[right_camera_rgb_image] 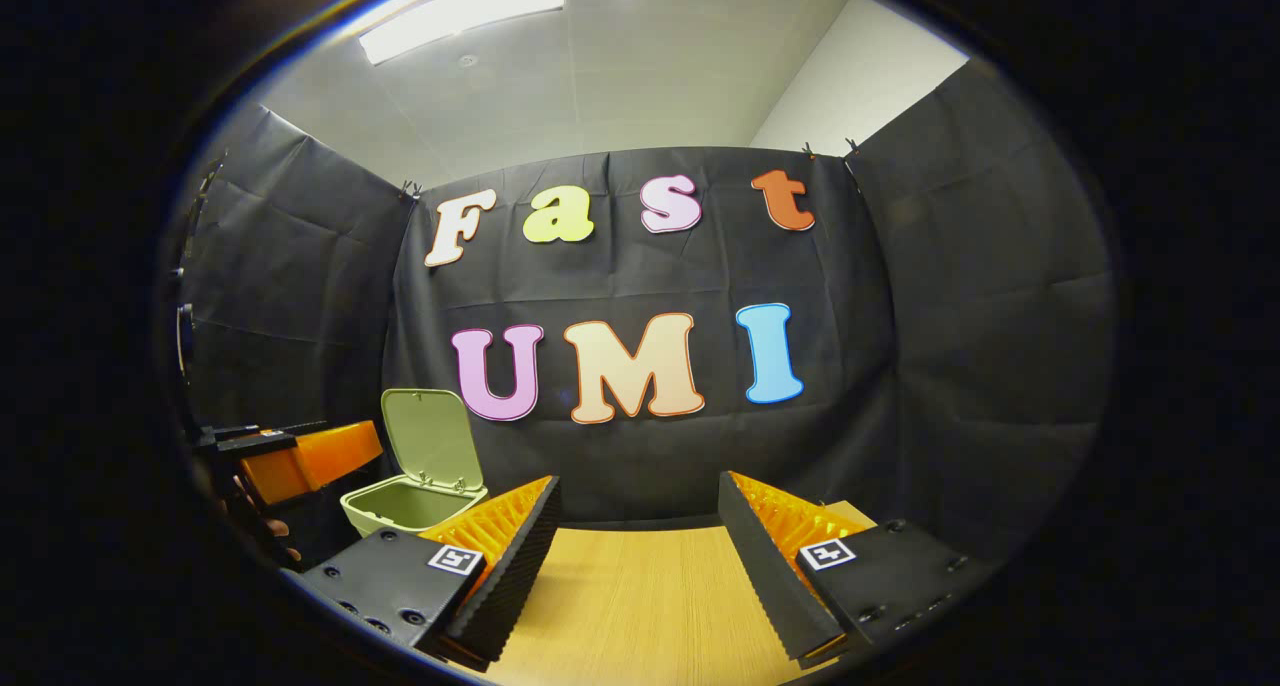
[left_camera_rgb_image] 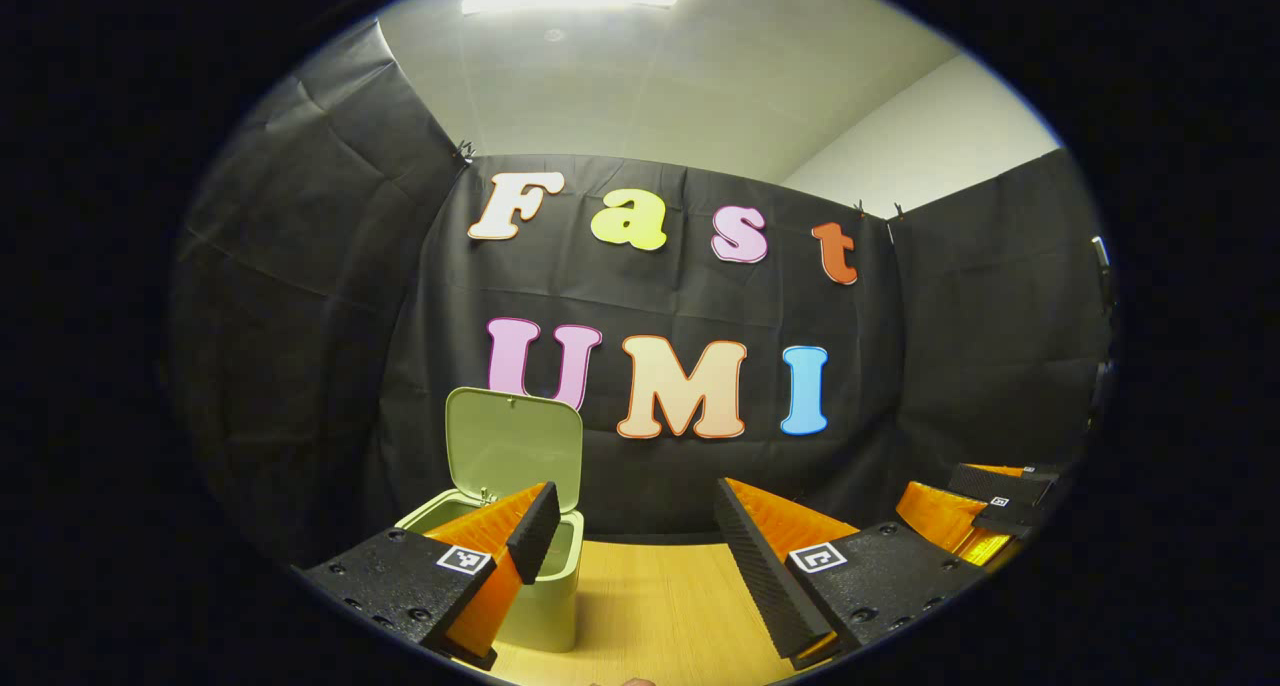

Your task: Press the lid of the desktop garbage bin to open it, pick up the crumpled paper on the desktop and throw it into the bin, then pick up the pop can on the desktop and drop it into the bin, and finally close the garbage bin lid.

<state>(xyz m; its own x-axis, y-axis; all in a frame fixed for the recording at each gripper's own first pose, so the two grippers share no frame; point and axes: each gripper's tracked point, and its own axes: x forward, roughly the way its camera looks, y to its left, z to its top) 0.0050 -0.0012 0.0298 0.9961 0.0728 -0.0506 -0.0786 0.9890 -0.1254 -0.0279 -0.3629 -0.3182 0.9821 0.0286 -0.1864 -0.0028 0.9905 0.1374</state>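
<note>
Bin [left_camera_rgb_image: 540, 576]: stands on the wooden surface [left_camera_rgb_image: 650, 616], lid [left_camera_rgb_image: 515, 441] raised and leaning back; interior hidden from the left gripper view, partly open to the right gripper view, contents not discernible.
Left claw [left_camera_rgb_image: 630, 556]: spread wide, empty; one finger overlaps the bin's front rim in its own view, contact or mere overlap not clear.
Right claw [right_camera_rgb_image: 635, 556]: spread wide, empty, above bare wood, well apart from the bin [right_camera_rgb_image: 410, 506] off to its left.
Other views of the claws: right one seen far right in the left gripper view [left_camera_rgb_image: 985, 516]; left one seen at far left in the right gripper view [right_camera_rgb_image: 300, 461], near the bin, with part of a hand [right_camera_rgb_image: 265, 531] below it.
Paper and can: neither visible on the stretch of surface [right_camera_rgb_image: 640, 596] in sight; whether already dropped in cannot be told.
Likely step: probably closing the lid, if both items are inside.
Risk, lid: pushing the upright lid from the front would shove the light bin backward or tip it instead of shutting it; pressing down from above and behind looks safer.
Risk, finger: a wide finger so near the rim may catch it and drag the bin along.
Risk, order: shutting early would leave items outside.
</note>
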